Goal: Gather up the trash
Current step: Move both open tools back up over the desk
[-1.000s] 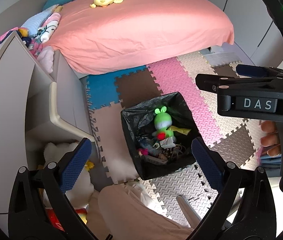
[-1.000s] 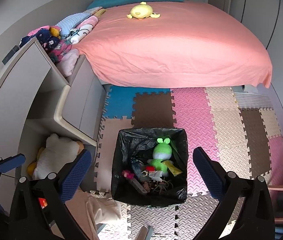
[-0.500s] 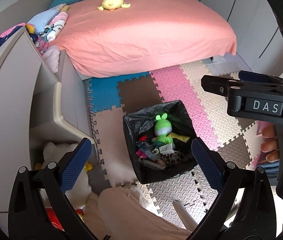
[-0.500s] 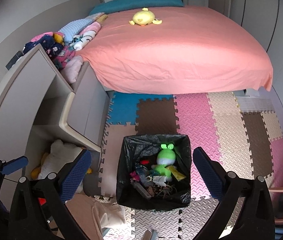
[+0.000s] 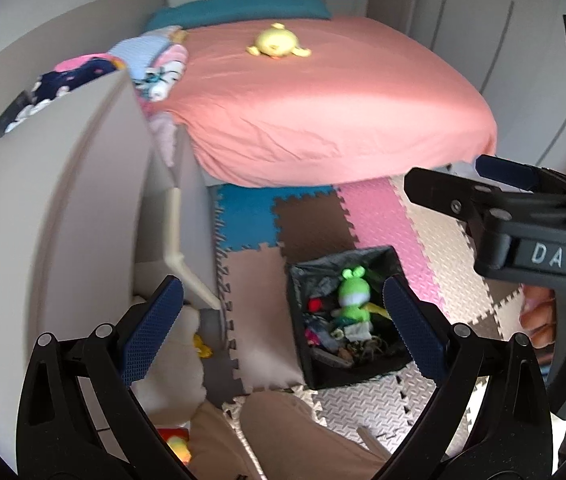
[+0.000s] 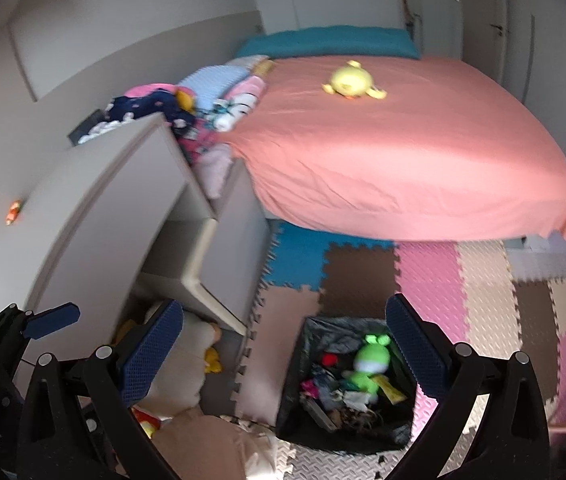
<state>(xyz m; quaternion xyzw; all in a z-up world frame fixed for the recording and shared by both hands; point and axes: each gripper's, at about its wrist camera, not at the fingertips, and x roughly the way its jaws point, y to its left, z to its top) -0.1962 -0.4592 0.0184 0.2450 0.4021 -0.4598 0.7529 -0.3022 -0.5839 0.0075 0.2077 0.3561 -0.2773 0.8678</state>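
A black-lined trash bin [image 5: 303, 280] [image 6: 295, 416] stands on the foam floor mats, holding a green plush frog [image 5: 353, 294] [image 6: 371, 364] and mixed scraps. My left gripper [image 5: 283, 330] is open and empty, high above the floor with the bin seen between its fingers. My right gripper [image 6: 285, 356] is also open and empty, raised above the bin. In the left wrist view the right gripper's body shows at the right edge, with a person's fingers [image 5: 537, 316] on it.
A bed with a pink sheet [image 6: 403, 148] carries a yellow plush [image 6: 351, 82] and folded clothes [image 6: 211, 108]. A grey cabinet [image 6: 115, 208] stands left; a white plush [image 6: 181, 364] lies under it. A beige-clad leg [image 5: 283, 440] is below. Coloured foam mats [image 6: 483, 292] cover the floor.
Both grippers have risen and tilted up, so the bin sits lower and smaller and more of the bed and walls shows. Both stay open and empty.
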